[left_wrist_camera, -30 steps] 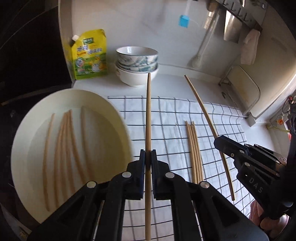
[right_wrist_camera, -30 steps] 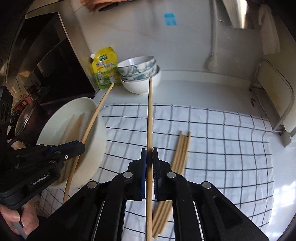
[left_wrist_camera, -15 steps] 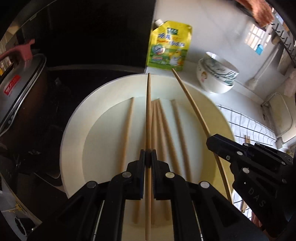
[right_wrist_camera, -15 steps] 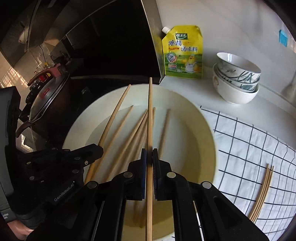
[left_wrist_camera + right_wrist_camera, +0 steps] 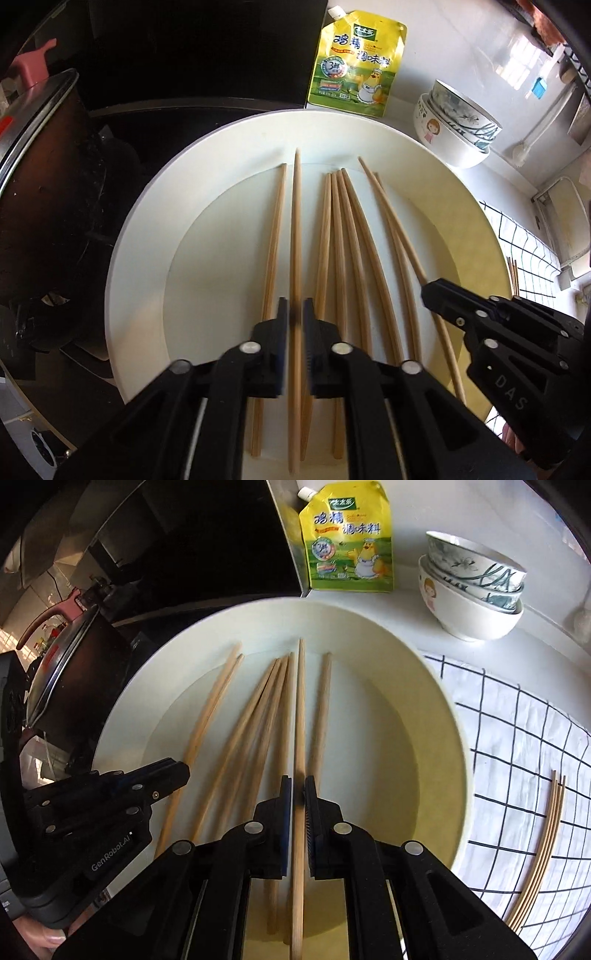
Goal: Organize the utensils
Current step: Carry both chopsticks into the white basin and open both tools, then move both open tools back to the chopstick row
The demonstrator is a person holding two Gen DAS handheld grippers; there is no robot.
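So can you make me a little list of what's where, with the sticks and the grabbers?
plate: big, white, holds loose chopsticks side by side
left gripper: over the plate, jaws opening, one chopstick between them
right gripper: over the plate, jaws opening, one chopstick between them
checked cloth: beside the plate, a chopstick bundle lying on it
behind plate: yellow pouch, stacked bowls

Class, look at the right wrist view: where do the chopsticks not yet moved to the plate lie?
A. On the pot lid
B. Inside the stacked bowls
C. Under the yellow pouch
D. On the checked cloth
D: a small bundle of chopsticks lies on the checked cloth, right of the plate.
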